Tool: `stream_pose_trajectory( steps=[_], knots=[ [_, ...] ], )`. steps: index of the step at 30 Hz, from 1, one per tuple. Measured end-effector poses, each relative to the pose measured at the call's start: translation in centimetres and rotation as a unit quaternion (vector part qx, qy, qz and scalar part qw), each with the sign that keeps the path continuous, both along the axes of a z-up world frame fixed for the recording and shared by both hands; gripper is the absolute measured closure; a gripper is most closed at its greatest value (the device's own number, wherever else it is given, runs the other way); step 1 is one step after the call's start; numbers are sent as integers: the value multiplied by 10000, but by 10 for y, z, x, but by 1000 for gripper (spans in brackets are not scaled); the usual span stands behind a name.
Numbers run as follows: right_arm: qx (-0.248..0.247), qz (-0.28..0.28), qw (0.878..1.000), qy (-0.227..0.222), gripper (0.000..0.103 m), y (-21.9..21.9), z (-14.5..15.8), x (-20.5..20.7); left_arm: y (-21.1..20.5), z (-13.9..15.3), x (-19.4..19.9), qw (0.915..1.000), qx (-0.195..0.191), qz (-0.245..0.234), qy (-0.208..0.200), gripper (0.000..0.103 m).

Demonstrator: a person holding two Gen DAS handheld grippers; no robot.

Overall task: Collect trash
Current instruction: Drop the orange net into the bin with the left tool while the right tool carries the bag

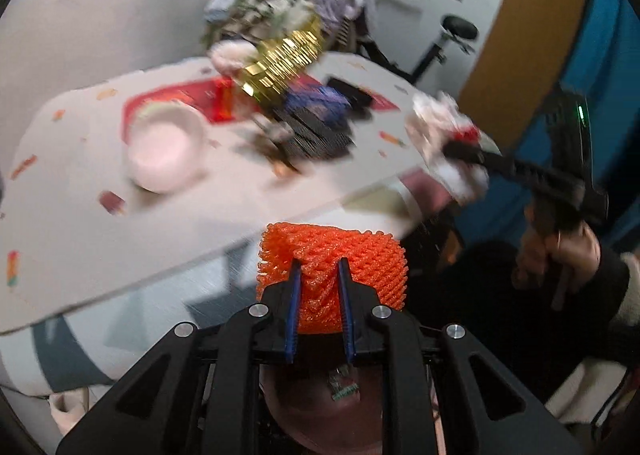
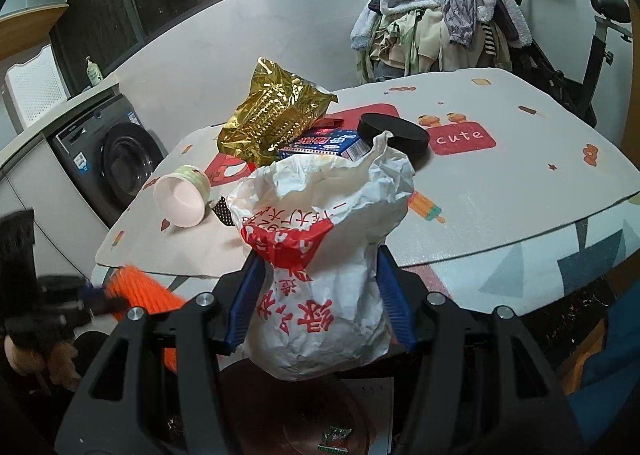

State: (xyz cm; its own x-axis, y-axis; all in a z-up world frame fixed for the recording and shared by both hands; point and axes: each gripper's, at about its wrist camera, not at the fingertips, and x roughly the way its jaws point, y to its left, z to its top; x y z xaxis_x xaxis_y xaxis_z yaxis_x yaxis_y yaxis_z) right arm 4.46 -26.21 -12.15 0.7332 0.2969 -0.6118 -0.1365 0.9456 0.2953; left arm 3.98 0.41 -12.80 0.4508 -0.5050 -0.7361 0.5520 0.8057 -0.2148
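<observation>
1. Left claw [image 1: 319, 267] is clamped on an orange foam net [image 1: 334, 255], held off the counter [image 1: 60, 223] edge.
2. Right claw [image 2: 316, 255] is clamped on a crumpled white paper bag [image 2: 320, 255], just before the counter's near edge.

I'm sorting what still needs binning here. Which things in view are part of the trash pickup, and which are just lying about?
Trash job:
- orange foam net, pinched in left gripper
- crumpled paper bag, clamped in right gripper
- gold foil wrapper
- tipped paper cup
- blue box

Just lying about:
- clothes pile
- washing machine
- patterned table
</observation>
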Motion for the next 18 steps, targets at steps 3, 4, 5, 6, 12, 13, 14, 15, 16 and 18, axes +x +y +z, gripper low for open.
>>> stream_pose_trajectory(
  steps=[3,4,5,6,12,13,14,15,16,18],
  knots=[
    [-4,-10,10000,8,46,-1,-1,-3,-13,-14,-6,9995,170,-234,103,86],
    [-3,-11,10000,16,46,-1,-1,-4,-17,-20,-7,9992,217,-291,179,86],
    [-6,-10,10000,19,46,-1,-3,-5,-20,-27,-7,9988,256,-329,252,86],
    [-9,-4,10000,25,46,0,-3,-6,-23,-34,-7,9984,297,-363,322,86],
    [-15,57,9999,88,46,2,-7,-7,-38,-62,-11,9962,474,-493,532,62],
    [-20,74,9999,98,46,3,-8,-7,-38,-64,-11,9964,461,-489,520,50],
    [-36,108,9999,115,46,5,-9,-8,-37,-63,-11,9970,419,-450,469,45],
    [-63,147,9998,135,46,7,-11,-9,-35,-60,-12,9978,367,-392,391,43],
    [-101,189,9996,163,46,9,-12,-9,-32,-55,-12,9985,324,-316,308,38],
    [-169,256,9993,212,46,13,-15,-10,-26,-46,-13,9994,263,-154,144,32]
  ],
)
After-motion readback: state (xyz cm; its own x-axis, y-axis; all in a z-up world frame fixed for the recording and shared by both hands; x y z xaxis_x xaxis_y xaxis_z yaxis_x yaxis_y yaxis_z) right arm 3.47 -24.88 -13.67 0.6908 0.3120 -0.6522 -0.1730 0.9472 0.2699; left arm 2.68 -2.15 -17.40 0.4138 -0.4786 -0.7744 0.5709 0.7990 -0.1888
